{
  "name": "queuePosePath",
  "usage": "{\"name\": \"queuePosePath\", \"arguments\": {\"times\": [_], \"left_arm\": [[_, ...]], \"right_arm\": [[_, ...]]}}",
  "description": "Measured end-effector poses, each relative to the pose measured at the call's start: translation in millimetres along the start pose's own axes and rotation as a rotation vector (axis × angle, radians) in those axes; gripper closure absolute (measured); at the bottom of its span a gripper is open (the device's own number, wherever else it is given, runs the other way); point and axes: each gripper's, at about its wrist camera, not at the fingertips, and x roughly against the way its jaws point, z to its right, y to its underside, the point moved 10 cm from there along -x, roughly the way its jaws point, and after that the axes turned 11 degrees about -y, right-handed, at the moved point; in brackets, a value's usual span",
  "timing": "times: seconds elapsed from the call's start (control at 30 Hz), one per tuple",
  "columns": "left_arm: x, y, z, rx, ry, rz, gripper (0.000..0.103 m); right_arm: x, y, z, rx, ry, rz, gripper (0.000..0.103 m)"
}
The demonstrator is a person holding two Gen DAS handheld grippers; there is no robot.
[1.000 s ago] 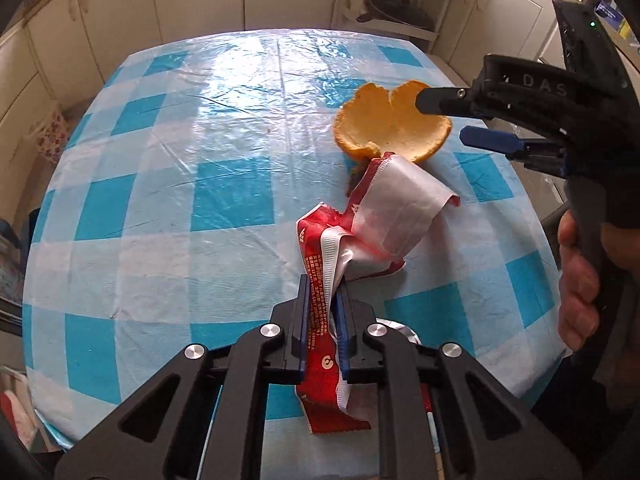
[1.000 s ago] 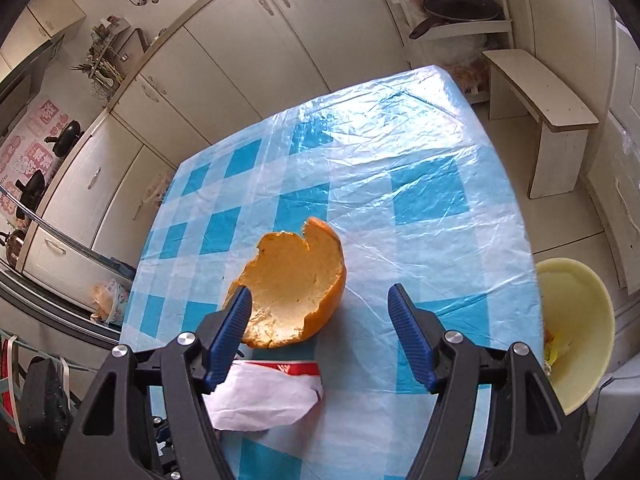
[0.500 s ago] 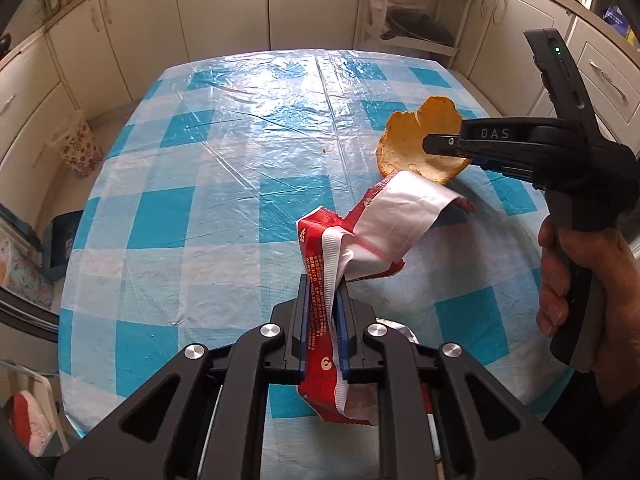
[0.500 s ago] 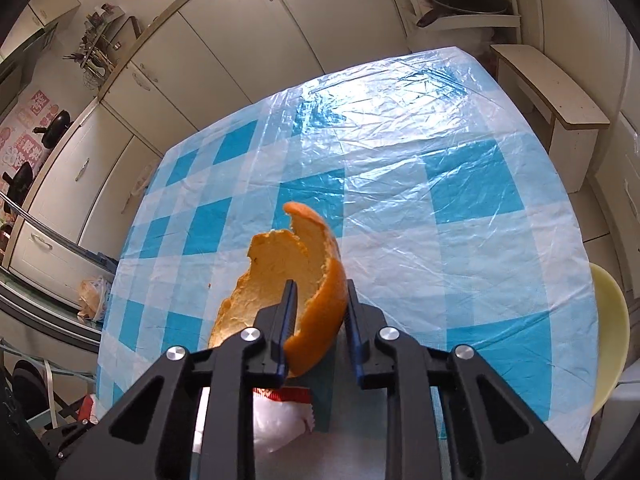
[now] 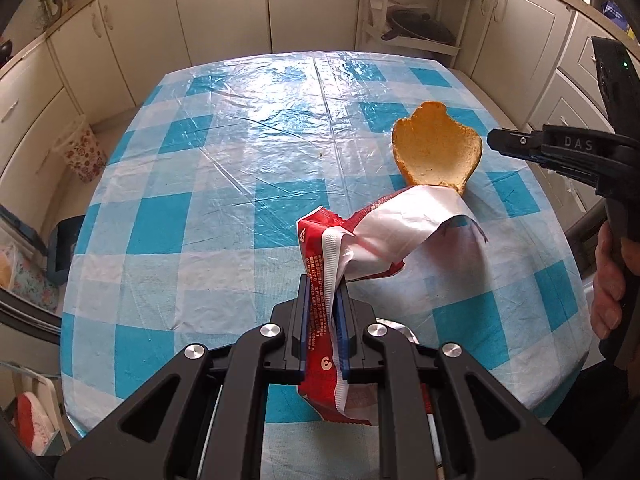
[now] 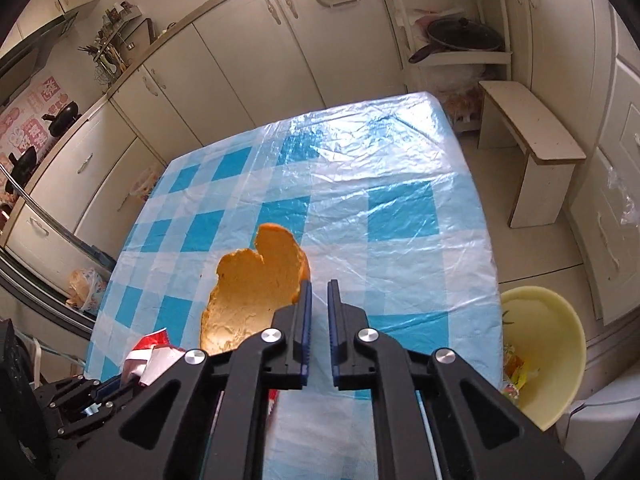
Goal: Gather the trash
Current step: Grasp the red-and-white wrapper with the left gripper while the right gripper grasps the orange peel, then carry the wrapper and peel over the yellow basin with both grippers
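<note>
Orange peel — curled, pale inside — lies free beside the right gripper's narrowly parted, just-opening jaws.

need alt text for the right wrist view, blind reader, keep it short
The right gripper has its fingers slightly apart with nothing between them, beside an orange peel lying on a blue-and-white checked table. A yellow bin holding scraps stands on the floor at the right, and a red-and-white wrapper shows at lower left.
</note>
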Motion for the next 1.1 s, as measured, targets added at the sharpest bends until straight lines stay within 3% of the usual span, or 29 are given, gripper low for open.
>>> {"name": "queuePosePath", "arguments": {"times": [0.03, 0.07, 0.17, 0.2, 0.23, 0.3, 0.33, 0.37, 0.47, 0.6, 0.8, 0.93, 1.1], "left_arm": [[-0.6, 0.9, 0.6, 0.001, 0.0, -0.004, 0.092], [-1.2, 1.7, 1.1, 0.0, 0.001, -0.006, 0.092], [-2.7, 2.2, 0.8, -0.009, -0.007, -0.005, 0.092], [-3.1, 2.0, 0.0, -0.007, -0.006, -0.006, 0.092], [-3.4, 1.6, -1.1, -0.005, -0.006, -0.006, 0.092], [-1.7, 0.3, -2.3, -0.002, -0.004, -0.001, 0.092], [0.2, -0.6, -2.2, -0.002, -0.001, 0.006, 0.092], [2.7, -1.9, -1.9, -0.003, 0.002, 0.014, 0.092], [13.2, -7.4, 3.1, -0.005, 0.033, 0.046, 0.092], [28.7, -16.2, 21.8, 0.004, 0.131, 0.076, 0.092], [48.5, -27.9, 75.2, -0.033, 0.223, 0.095, 0.092], [58.3, -33.0, 128.3, -0.088, 0.268, 0.096, 0.092], [52.6, -41.7, 206.2, -0.125, 0.333, 0.057, 0.092]], "right_arm": [[-1.7, 0.1, -2.6, -0.021, -0.023, 0.01, 0.041], [-4.5, -0.6, -3.9, -0.028, -0.032, 0.014, 0.036], [-22.2, 0.1, -14.2, 0.004, -0.014, -0.01, 0.036], [-28.2, 1.2, -16.3, 0.017, -0.003, -0.017, 0.037], [-35.3, 3.0, -17.4, 0.026, 0.007, -0.026, 0.046], [-47.5, 5.3, -15.6, 0.016, 0.017, -0.038, 0.073], [-50.0, 5.3, -13.2, 0.013, 0.027, -0.034, 0.093], [-49.5, 4.2, -12.9, 0.009, 0.019, -0.023, 0.096], [-29.4, -2.9, -13.0, 0.025, 0.032, 0.029, 0.097], [20.1, -14.4, -1.3, 0.062, 0.081, 0.114, 0.097], [99.3, -16.0, 51.4, 0.079, 0.236, 0.221, 0.097], [130.3, -5.0, 106.7, 0.034, 0.363, 0.232, 0.097], [131.3, 14.6, 163.3, -0.089, 0.405, 0.165, 0.094]]}}
